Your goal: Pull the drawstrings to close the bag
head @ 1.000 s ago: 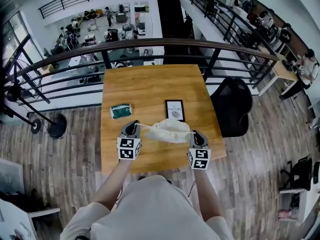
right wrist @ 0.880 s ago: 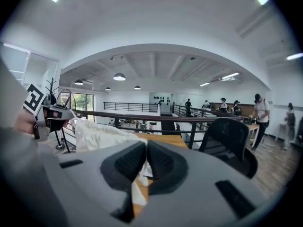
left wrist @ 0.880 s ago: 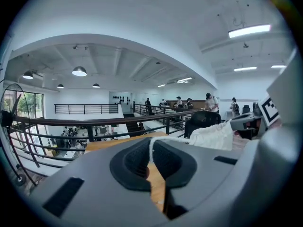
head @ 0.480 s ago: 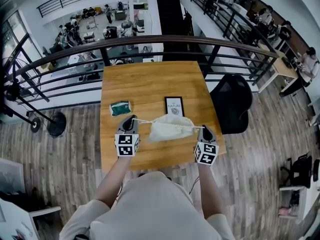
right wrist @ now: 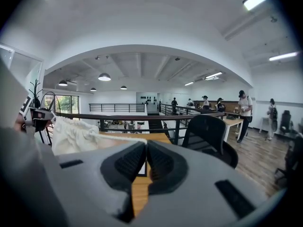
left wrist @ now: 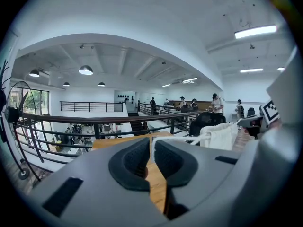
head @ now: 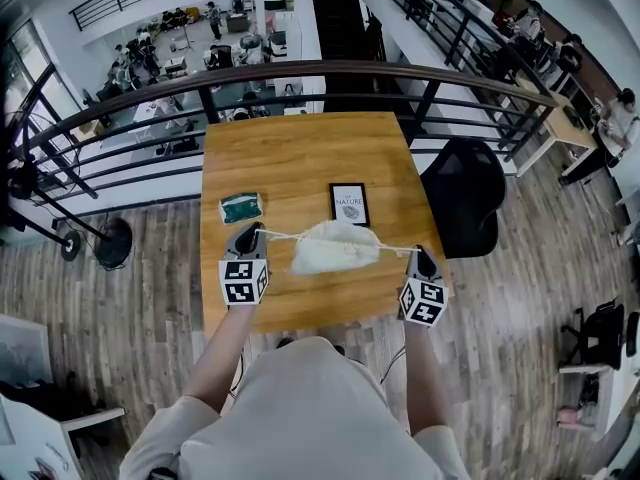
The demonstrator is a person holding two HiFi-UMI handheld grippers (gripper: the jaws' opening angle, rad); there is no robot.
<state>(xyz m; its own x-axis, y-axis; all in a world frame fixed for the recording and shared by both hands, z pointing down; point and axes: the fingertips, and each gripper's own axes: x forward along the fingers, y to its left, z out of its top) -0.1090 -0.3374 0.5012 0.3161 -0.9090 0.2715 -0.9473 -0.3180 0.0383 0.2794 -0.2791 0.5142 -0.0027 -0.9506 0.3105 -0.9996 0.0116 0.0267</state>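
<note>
Since the earlier frame our two tongs have drawn further apart, the right one going out toward the surface's right edge, and more cord now shows between each of them and the bag. The left tongs (head: 254, 231) have just been easing open, yet only a narrow gap shows and the white left drawstring cord (head: 280, 236) sits pinched at their tips. The right tongs (head: 420, 253) are closed together on the white right drawstring cord (head: 398, 249). Both cords run taut to the white cloth drawstring bag (head: 335, 246), which lies bunched between the tongs. Beyond it on the wooden surface (head: 300, 153) are a black-framed card (head: 349, 204) and a green packet (head: 241, 208).
</note>
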